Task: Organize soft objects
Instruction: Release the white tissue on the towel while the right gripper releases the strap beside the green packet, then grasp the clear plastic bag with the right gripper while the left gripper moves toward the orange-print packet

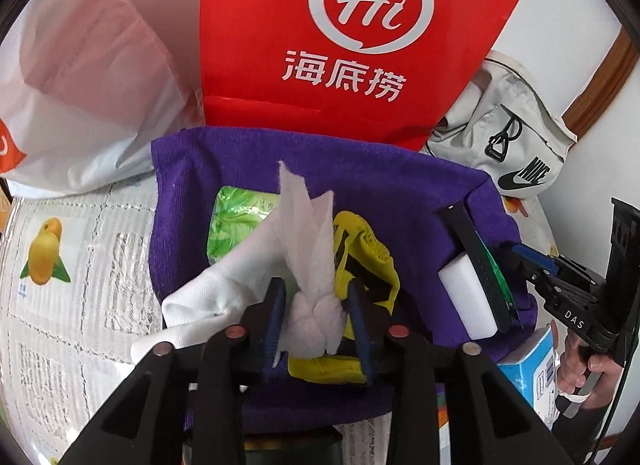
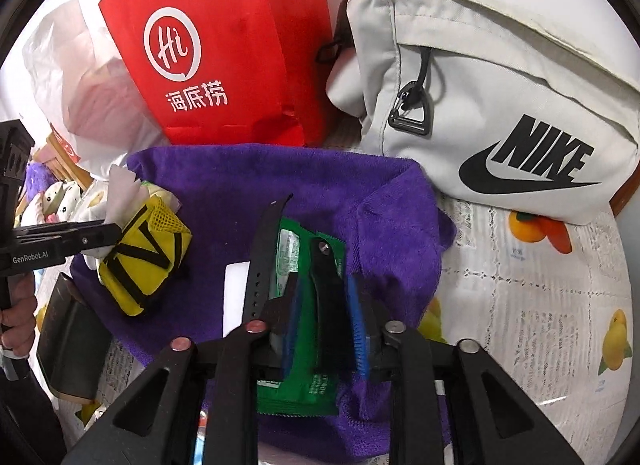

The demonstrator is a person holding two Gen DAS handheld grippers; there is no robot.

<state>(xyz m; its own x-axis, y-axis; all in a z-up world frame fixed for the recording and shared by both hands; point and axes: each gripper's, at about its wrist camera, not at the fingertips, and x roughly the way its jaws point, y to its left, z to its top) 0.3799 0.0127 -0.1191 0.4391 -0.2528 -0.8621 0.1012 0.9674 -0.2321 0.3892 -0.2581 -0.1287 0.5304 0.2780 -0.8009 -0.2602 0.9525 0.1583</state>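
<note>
A purple towel lies spread on the table, also in the right wrist view. My left gripper is shut on a twisted white tissue, above a yellow mesh pouch and a white cloth. A green packet lies behind. My right gripper is shut on a black watch strap, which lies over a green sachet. A white block sits beside it. The yellow pouch shows at left.
A red paper bag and a white plastic bag stand behind the towel. A grey Nike bag lies at the right. A blue box sits near the right hand. The lace tablecloth has fruit prints.
</note>
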